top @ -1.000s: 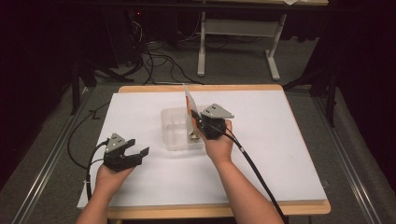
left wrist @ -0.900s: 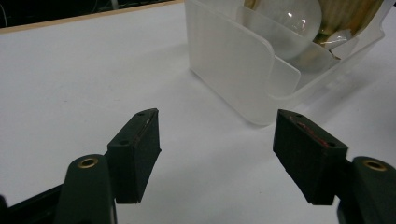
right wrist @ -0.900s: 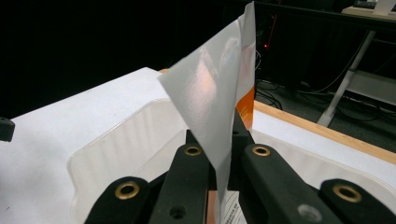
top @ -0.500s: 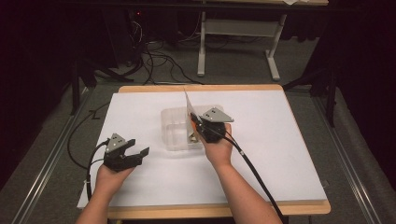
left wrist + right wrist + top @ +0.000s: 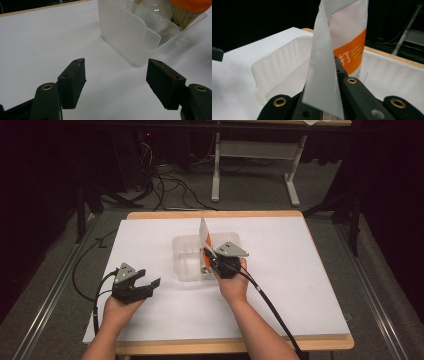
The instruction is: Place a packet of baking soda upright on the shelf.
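My right gripper point(image 5: 210, 261) is shut on a white and orange tube point(image 5: 204, 232), which stands almost upright with its flat crimped end up. The lower end of the tube point(image 5: 348, 40) reaches down into a clear plastic bin point(image 5: 182, 245) at the middle of the table. From the left gripper view, the tube's ribbed cap end point(image 5: 183, 13) sits inside the bin point(image 5: 125, 32). My left gripper point(image 5: 149, 278) rests low at the front left, short of the bin. That gripper point(image 5: 122, 85) is open with nothing between its jaws.
A white sheet point(image 5: 300, 270) covers the wooden table. A cable point(image 5: 270, 305) trails from my right gripper toward the front edge. Beyond the table's far edge are a dark floor, loose cables point(image 5: 165, 185) and a metal frame point(image 5: 250, 150).
The tube in my right gripper has turned and now stands a little more upright, showing more white than orange. The left gripper has kept still.
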`<state>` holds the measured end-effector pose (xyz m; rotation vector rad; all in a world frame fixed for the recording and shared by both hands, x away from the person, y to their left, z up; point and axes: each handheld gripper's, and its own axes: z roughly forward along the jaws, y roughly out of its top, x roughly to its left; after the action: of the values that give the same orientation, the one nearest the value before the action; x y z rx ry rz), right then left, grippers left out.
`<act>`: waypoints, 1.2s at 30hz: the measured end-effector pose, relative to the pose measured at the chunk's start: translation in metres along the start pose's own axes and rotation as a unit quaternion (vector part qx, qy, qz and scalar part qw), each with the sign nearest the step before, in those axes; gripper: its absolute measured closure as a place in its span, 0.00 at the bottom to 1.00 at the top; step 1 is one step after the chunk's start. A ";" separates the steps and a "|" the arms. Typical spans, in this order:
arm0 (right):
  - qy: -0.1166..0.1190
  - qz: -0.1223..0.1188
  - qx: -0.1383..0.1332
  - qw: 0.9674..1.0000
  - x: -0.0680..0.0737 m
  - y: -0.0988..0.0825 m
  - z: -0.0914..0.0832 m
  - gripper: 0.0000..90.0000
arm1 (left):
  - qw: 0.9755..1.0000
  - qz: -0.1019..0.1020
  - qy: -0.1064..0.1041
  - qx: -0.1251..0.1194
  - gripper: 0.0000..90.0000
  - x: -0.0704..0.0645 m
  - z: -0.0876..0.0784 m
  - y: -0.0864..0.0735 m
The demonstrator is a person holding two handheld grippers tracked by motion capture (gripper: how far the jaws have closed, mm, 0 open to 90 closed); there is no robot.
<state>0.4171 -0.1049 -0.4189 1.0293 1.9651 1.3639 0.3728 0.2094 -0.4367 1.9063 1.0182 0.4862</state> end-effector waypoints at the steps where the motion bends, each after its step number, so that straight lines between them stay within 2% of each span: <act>1: 0.000 -0.002 -0.001 1.000 0.000 -0.001 0.000 1.00 | 1.000 0.000 0.000 0.000 0.36 0.000 0.000 0.000; 15: -0.005 0.002 -0.005 1.000 -0.003 0.007 -0.010 0.99 | 1.000 0.001 0.000 0.000 0.36 0.000 0.000 0.000; 19: -0.005 0.004 -0.013 1.000 -0.005 0.011 -0.013 0.91 | 1.000 0.000 0.000 -0.001 0.36 0.000 0.001 0.000; 22: -0.003 0.002 -0.014 1.000 -0.003 0.014 -0.015 0.80 | 1.000 0.001 0.000 -0.003 0.36 0.000 0.000 0.001; 23: -0.007 0.005 -0.015 1.000 -0.002 0.015 -0.016 0.71 | 1.000 0.000 0.000 -0.003 0.36 0.000 0.000 0.001; 24: -0.007 0.005 -0.015 1.000 -0.002 0.015 -0.016 0.71 | 1.000 0.000 0.000 -0.003 0.36 0.000 0.000 0.001; 25: -0.011 0.008 -0.015 1.000 -0.002 0.017 -0.017 0.64 | 1.000 0.001 0.000 -0.003 0.36 0.000 0.000 0.001; 26: -0.011 0.008 -0.015 1.000 -0.002 0.017 -0.017 0.64 | 1.000 0.001 0.000 -0.003 0.36 0.000 0.000 0.001; 31: -0.022 0.010 -0.013 1.000 -0.001 0.021 -0.018 0.42 | 1.000 0.001 0.001 -0.003 0.36 0.000 0.000 0.001; 32: -0.024 0.011 -0.011 1.000 -0.001 0.021 -0.018 0.36 | 1.000 0.001 0.000 -0.003 0.36 0.000 0.000 0.001; 33: -0.030 0.009 -0.013 0.999 -0.002 0.021 -0.018 0.26 | 1.000 0.001 0.000 -0.003 0.36 0.000 0.000 0.001; 36: -0.029 0.020 -0.009 0.999 -0.003 0.021 -0.019 0.20 | 1.000 0.001 0.001 -0.003 0.36 0.000 0.001 0.001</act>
<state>0.4101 -0.1128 -0.3924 1.0938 1.8957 1.3559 0.3736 0.2092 -0.4364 1.9025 1.0147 0.4909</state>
